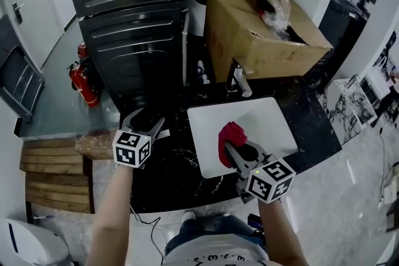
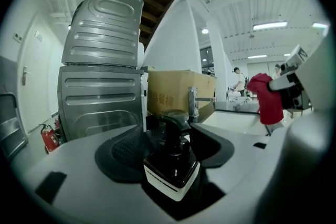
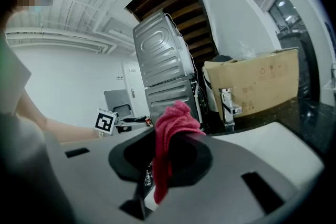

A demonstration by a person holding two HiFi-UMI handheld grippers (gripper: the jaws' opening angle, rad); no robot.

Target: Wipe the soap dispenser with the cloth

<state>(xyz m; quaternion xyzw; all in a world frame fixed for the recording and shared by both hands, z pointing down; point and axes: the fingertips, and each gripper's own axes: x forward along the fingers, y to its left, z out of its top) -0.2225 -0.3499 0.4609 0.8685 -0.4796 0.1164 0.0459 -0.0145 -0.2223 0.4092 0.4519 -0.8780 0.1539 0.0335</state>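
The soap dispenser is a dark square bottle with a black pump and a white band. It stands on the black counter between the jaws of my left gripper, whose pads stand a little clear of its sides, so that gripper is open. In the head view the left gripper covers the bottle. A red cloth hangs in a bunch from my right gripper, which is shut on it. In the head view the cloth and right gripper are over the white basin, to the right of the left gripper.
A white sink basin is set in the black marble counter, with a chrome faucet behind it. An open cardboard box and a grey stacked appliance stand at the back. A red fire extinguisher is at the left.
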